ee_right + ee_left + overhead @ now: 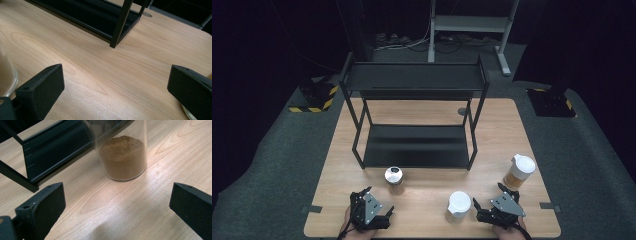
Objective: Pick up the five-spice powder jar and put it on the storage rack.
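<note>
No writing, label, brand or number can be read on anything on or around the table.

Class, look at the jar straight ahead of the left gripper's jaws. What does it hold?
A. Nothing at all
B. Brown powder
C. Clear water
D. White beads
B. In the left gripper view, the clear jar standing on the wooden table is part-filled with a brown powder; it sits ahead of the open left gripper, untouched.

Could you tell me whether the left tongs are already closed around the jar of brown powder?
No, the left tongs stand wide open, short of the jar.
</note>
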Demonstrator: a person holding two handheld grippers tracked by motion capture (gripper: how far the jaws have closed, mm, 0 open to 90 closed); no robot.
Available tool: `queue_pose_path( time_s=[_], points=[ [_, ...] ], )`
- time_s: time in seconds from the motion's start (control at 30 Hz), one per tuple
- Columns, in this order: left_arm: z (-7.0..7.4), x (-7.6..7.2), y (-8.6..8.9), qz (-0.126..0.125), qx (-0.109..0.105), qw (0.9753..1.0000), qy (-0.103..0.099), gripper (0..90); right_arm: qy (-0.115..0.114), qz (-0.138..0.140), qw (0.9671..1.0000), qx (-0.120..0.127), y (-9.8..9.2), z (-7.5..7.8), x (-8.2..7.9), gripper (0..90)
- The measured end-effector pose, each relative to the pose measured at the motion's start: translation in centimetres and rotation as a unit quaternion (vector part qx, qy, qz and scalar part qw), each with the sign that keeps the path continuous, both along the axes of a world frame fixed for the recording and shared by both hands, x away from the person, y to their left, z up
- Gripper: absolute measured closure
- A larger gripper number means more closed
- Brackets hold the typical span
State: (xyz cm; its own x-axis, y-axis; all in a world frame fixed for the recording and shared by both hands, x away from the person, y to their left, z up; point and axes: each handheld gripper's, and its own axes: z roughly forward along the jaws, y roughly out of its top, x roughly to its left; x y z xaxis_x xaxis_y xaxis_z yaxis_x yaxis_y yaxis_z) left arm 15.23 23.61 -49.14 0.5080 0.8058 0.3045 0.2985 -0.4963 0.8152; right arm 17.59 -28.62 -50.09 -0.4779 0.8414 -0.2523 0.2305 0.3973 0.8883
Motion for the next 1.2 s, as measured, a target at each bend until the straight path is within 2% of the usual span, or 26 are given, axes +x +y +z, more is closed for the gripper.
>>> queue_pose_path(
  time_s=[0.23,0.43,0.7,0.93,1.07,1.2],
  points=[
    [-0.1,0.0,0.1,0.004,-0.007,1.0,-0.001,0.8,0.001,0.002,0.9999,-0.017,0.4,0.1,0.1,0.3],
    [0.0,0.1,0.2,0.003,-0.009,1.0,0.003,0.7,0.005,-0.001,1.0,-0.009,0.3,0.2,0.1,0.3],
    [0.0,0.1,0.3,0.005,-0.012,0.9999,0.004,0.7,0.002,0.004,0.9999,-0.012,0.3,0.2,0.1,0.3],
    [-0.2,-0.1,1.1,0.009,-0.039,0.9992,-0.001,0.7,0.002,0.005,0.9999,-0.016,0.3,0.2,0.1,0.3],
    [-0.1,-0.3,1.5,0.008,-0.048,0.9988,-0.005,0.8,0.003,0.006,0.9999,-0.016,0.3,0.2,0.2,0.3],
    [0.2,-0.7,2.1,0.009,-0.069,0.9975,-0.013,0.8,0.004,0.005,0.9999,-0.014,0.3,0.2,0.2,0.3]
  ],
)
